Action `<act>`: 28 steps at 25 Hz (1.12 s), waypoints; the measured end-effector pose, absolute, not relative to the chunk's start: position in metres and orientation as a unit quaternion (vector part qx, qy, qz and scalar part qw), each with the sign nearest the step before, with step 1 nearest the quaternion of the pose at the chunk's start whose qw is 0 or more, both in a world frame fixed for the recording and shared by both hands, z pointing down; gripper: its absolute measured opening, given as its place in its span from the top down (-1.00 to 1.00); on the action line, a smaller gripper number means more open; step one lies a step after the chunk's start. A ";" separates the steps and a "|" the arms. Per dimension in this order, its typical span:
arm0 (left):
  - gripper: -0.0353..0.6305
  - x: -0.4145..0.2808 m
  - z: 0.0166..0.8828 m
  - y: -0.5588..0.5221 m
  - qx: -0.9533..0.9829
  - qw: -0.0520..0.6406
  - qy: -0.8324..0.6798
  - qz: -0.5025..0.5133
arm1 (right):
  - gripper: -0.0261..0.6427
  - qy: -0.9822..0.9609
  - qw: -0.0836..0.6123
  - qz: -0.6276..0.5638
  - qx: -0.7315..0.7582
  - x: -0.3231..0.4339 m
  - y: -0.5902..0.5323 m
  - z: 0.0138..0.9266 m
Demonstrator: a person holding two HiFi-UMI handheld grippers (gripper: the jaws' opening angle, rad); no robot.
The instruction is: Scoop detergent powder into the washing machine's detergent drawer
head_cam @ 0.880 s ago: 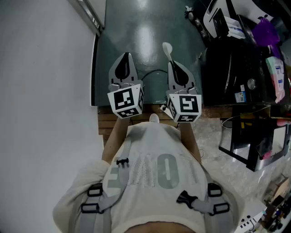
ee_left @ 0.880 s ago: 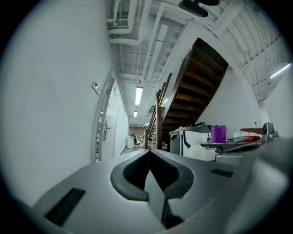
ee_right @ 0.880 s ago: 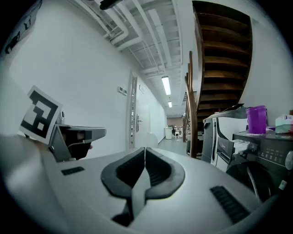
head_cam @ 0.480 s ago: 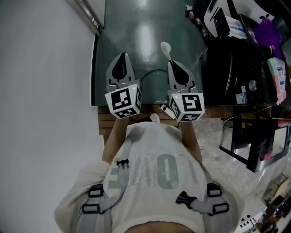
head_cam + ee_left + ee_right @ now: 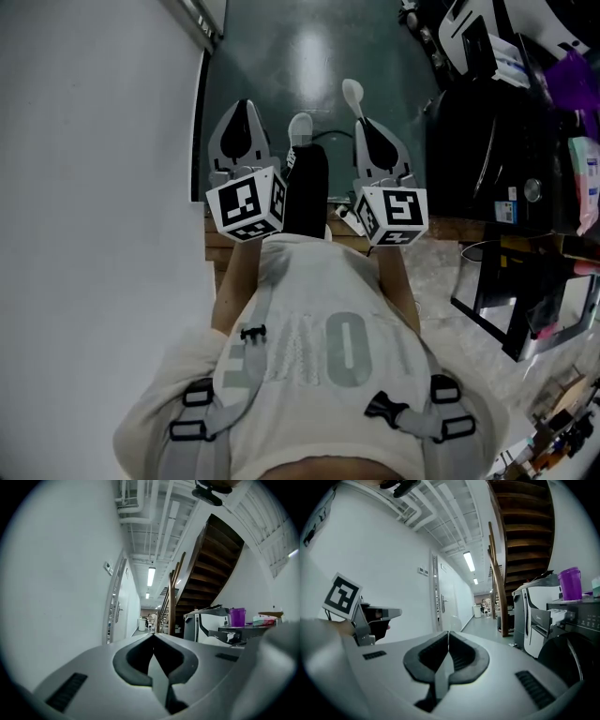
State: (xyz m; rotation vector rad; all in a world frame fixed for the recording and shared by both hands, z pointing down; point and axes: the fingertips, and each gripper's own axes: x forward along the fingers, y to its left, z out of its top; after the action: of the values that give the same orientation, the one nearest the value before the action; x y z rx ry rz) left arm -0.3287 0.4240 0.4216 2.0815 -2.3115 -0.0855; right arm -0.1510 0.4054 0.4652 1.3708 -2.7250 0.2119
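The person stands in a long corridor with a white wall (image 5: 94, 187) on the left and a dark green, shiny floor (image 5: 314, 56) that mirrors a ceiling lamp. Under the person's body there is a wooden step (image 5: 220, 251), and to the right of it the ground is pale stone.

The left gripper (image 5: 242, 108) is held out level over the floor. Its jaws (image 5: 153, 634) are pressed together and nothing is between them. The right gripper (image 5: 362, 122) is beside it, at the same height, and its jaws (image 5: 448, 632) are closed on the thin handle of a white spoon (image 5: 352, 92). The bowl of the spoon sticks out past the tips (image 5: 454, 621); I cannot tell if there is powder in it.

Between the two grippers a dark leg with a white shoe (image 5: 300, 127) reaches forward.

On the right side stand dark machines (image 5: 478, 141) and a white one (image 5: 534, 620), with a purple cup (image 5: 569, 584) on top. A brown wooden stair (image 5: 520, 527) goes up above them. Which machine has the drawer is not clear.
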 end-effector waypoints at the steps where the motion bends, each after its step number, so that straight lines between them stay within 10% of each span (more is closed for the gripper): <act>1: 0.83 -0.330 0.420 0.416 0.670 0.012 -0.742 -0.028 | 0.89 -0.891 0.043 0.064 0.447 -0.153 0.398 0.464; 28: 0.83 -0.393 0.385 -0.100 0.734 0.011 -0.678 -0.040 | 0.89 -0.873 0.024 0.032 0.486 -0.247 -0.086 0.388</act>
State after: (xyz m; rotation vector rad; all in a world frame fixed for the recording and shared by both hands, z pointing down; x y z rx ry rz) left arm -0.3927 -0.1005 0.3853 2.2898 -2.1151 -0.1251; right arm -0.2468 -0.0861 0.3882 1.5046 -2.7010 0.0978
